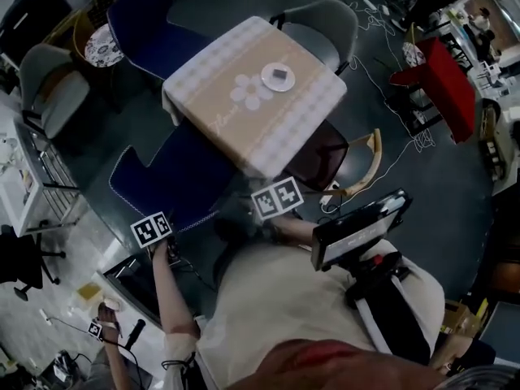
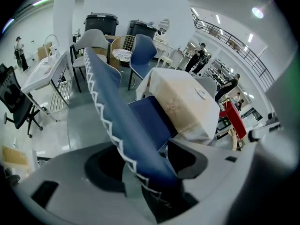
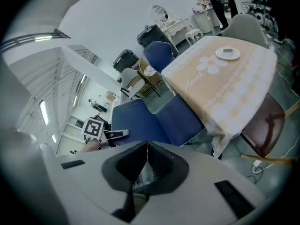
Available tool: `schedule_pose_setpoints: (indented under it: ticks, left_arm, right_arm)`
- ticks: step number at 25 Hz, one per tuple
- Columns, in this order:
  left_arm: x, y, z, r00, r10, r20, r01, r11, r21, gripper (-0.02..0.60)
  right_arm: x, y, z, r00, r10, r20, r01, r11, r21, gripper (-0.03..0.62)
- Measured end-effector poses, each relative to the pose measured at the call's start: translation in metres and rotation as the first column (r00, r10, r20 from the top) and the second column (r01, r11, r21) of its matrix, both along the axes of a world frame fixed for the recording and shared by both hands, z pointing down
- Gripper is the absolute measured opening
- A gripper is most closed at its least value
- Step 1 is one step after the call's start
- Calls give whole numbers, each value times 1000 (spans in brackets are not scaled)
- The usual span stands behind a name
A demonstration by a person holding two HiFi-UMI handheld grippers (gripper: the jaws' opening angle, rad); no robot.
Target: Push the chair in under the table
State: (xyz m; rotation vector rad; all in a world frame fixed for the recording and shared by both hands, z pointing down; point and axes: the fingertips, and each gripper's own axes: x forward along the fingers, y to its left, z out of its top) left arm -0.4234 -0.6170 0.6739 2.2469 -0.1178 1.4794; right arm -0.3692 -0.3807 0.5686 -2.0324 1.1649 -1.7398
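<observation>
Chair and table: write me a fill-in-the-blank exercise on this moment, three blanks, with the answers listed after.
The left gripper, jaws open, has the backrest of the ____ chair between them.
The right gripper is empty, its jaws ____.
On the table sits a white ____.
Missing words: blue; shut; plate.

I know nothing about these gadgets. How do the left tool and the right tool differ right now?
The left tool has its jaws apart, while the right tool has its jaws closed together. The left tool has the edge of the blue chair's backrest running loosely between its jaws, whereas the right tool has nothing in its jaws. Both tools are grey and both face that chair.
</observation>
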Motion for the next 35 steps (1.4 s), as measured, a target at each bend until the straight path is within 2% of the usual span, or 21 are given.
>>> schedule_pose_setpoints:
  ticks: [3,7,10,13,16,17,19,21,23,26,28,31,32,33,35]
  left_arm:
    - [-5,-1,-4,1000,14,22,-14,999,43,258]
    - [-2,2,-9,1000,-29,9,27,993,113,258]
    - [-6,-9,-17,994,-79,72,64,979,191,258]
    - [2,-17,-52,990,-127,-68,142,946,292,258]
    - [-14,-7,-83,960,-223,-169,268,906,329,250]
    - [-17,-1,-94,947,-244,-210,303,894,329,208]
    - [-20,14,-117,921,-260,-291,350,881,318,84]
    - [-16,37,-133,909,-236,-343,344,891,298,14]
    - [-12,65,-143,912,-194,-361,306,908,286,9]
    - [-12,98,-158,909,-170,-381,289,915,283,8]
    - [-11,112,-170,889,-189,-418,309,920,242,8]
    - [-4,135,-192,840,-231,-491,338,930,141,8]
    - [-3,143,-199,830,-229,-508,338,932,132,8]
    - [-2,150,-206,827,-217,-519,335,931,144,8]
    - [-4,161,-214,837,-180,-516,328,921,210,8]
  right_arm:
    - [1,5,-5,1000,15,4,-15,1000,15,12]
    - [14,12,-15,1000,-8,-27,9,999,45,12]
    - [31,11,-19,999,-3,-47,7,996,91,12]
    - [39,16,-23,1000,3,-19,-1,990,139,12]
    - [44,32,-24,1000,-6,4,5,988,154,12]
    - [44,35,-27,1000,-21,-3,21,987,160,12]
    - [45,36,-32,998,-54,-26,57,983,177,12]
    - [45,36,-34,996,-78,-35,83,977,194,12]
    - [44,37,-36,994,-105,-39,111,972,207,12]
    - [40,42,-42,988,-147,-47,153,962,226,12]
    - [38,46,-44,986,-161,-47,168,958,233,12]
    - [39,51,-44,984,-167,-56,175,952,250,12]
    - [39,53,-44,983,-170,-61,180,950,255,12]
    - [38,54,-44,982,-178,-66,189,947,259,12]
    - [32,55,-44,977,-201,-70,213,940,266,12]
